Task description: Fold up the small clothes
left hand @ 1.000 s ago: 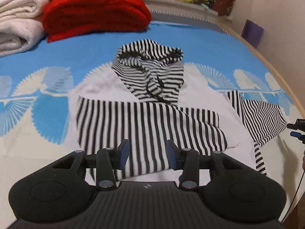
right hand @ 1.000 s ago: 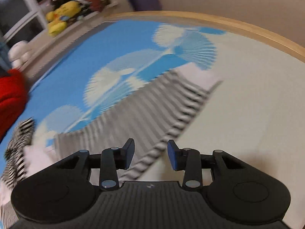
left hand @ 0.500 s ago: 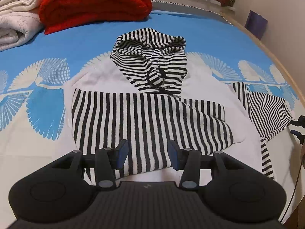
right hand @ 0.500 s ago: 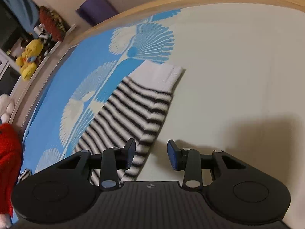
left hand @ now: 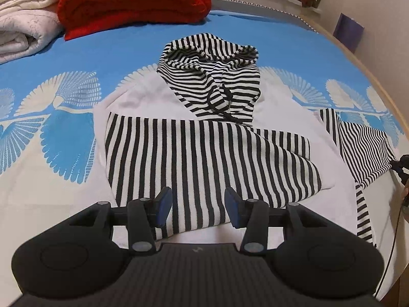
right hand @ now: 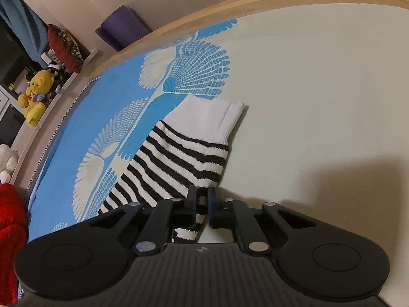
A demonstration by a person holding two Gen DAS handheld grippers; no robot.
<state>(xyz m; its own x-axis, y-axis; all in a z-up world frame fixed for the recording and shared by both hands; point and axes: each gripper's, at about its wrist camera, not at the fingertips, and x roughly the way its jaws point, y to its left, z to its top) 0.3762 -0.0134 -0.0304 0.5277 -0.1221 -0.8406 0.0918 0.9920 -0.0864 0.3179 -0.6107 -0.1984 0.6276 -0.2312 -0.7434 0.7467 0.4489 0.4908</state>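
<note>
A small white hoodie (left hand: 143, 102) with a black-and-white striped hood (left hand: 212, 71) lies flat on the bed. One striped sleeve (left hand: 204, 158) is folded across its body. The other striped sleeve (left hand: 358, 148) stretches out to the right. My left gripper (left hand: 198, 202) is open and empty, hovering over the hoodie's lower edge. My right gripper (right hand: 202, 199) is shut on the edge of the outstretched striped sleeve (right hand: 173, 158), near its white cuff (right hand: 214, 120). The right gripper's tip also shows at the far right of the left wrist view (left hand: 402, 166).
A red folded blanket (left hand: 133, 2) and white folded blankets (left hand: 23, 20) lie at the back left. The bed's wooden rim (right hand: 281, 2) curves along the right. Stuffed toys (right hand: 34, 94) sit on a shelf beyond; a purple roll (right hand: 122, 28) leans by the wall.
My right gripper moved down onto the outstretched sleeve and shut on its edge. My left gripper lowered slightly toward the hoodie and stayed open.
</note>
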